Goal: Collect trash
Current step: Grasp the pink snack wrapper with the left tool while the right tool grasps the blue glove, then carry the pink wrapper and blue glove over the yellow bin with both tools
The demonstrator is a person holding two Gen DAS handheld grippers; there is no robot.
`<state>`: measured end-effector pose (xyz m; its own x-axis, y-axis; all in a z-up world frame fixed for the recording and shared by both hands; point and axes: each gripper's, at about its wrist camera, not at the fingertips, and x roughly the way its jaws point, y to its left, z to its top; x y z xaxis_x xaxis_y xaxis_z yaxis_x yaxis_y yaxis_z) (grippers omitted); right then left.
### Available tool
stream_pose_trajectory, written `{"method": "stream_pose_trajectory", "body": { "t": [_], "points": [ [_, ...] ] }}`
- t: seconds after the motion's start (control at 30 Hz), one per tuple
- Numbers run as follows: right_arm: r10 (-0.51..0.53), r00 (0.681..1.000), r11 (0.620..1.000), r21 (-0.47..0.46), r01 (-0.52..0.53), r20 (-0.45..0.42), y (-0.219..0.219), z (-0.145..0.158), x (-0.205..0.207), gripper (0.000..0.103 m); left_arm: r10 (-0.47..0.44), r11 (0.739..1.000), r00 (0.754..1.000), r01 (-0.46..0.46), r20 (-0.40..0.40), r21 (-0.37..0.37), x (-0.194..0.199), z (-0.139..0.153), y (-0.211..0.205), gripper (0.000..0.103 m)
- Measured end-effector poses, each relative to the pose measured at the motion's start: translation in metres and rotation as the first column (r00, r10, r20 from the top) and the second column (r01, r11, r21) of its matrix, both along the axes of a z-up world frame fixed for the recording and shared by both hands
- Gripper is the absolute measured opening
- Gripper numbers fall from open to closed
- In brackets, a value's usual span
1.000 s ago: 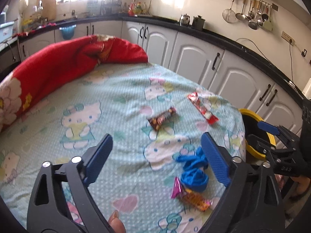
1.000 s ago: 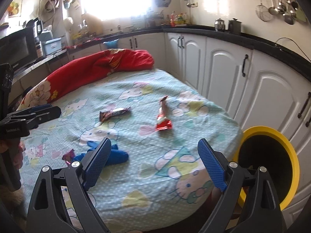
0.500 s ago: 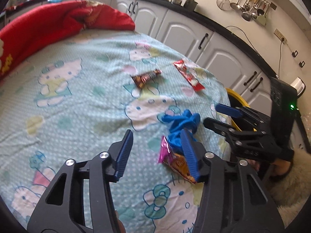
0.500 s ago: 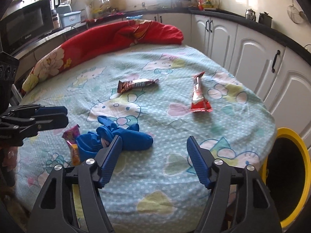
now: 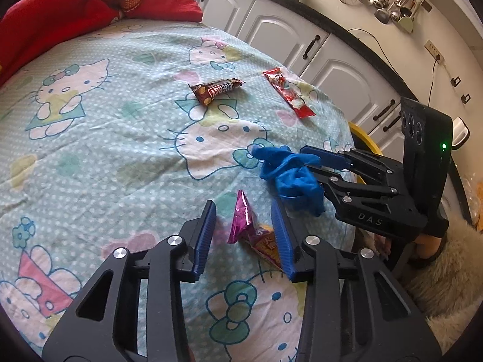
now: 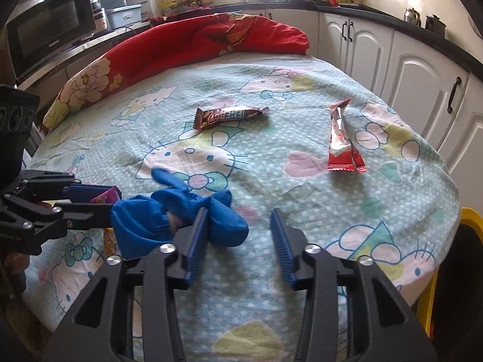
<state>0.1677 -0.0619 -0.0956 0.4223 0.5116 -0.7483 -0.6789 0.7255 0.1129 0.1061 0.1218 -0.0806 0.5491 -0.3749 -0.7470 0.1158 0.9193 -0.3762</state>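
Blue-padded jaws of the left gripper (image 5: 244,235) have just been narrowing around the pink snack wrapper (image 5: 253,232) at lower centre, not yet clamping. Beside it, the right gripper (image 6: 240,241) has been narrowing too, nothing between; the blue glove (image 6: 181,220) lies left. Pickup is starting, and the yellow bin (image 6: 452,271) is waiting at the right edge.

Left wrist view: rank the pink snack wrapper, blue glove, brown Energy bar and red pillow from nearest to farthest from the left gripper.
1. pink snack wrapper, between the left gripper fingers.
2. blue glove, just beyond, right.
3. brown Energy bar, mid-bed.
4. red pillow, far end, left.
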Motion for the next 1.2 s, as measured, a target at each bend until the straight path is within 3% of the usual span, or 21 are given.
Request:
{"method": "stream_pose_trajectory", "body": {
  "t": [0.17, 0.37, 0.5, 1.2],
  "points": [
    [0.011, 1.000, 1.000, 0.001, -0.011, 0.006, 0.001, 0.000, -0.003, 0.024, -0.010, 1.000, 1.000, 0.010, 0.003, 0.002, 0.000, 0.000, -0.003, 0.020],
    [0.001, 1.000, 1.000, -0.002, -0.001, 0.014, 0.001, 0.001, -0.005, 0.014, -0.022, 0.999, 1.000, 0.021, 0.017, 0.049, -0.003, 0.002, -0.010, 0.016],
    [-0.016, 1.000, 1.000, 0.002, 0.016, 0.015, -0.003, 0.002, -0.006, 0.009, -0.033, 0.996, 0.999, 0.030, 0.027, 0.084, -0.005, 0.004, -0.017, 0.007],
    [-0.129, 0.990, 0.992, 0.025, 0.128, 0.055, -0.055, 0.023, -0.004, 0.004, -0.075, 0.985, 0.992, 0.058, 0.098, 0.164, 0.013, 0.029, -0.047, 0.005]
  ]
}}
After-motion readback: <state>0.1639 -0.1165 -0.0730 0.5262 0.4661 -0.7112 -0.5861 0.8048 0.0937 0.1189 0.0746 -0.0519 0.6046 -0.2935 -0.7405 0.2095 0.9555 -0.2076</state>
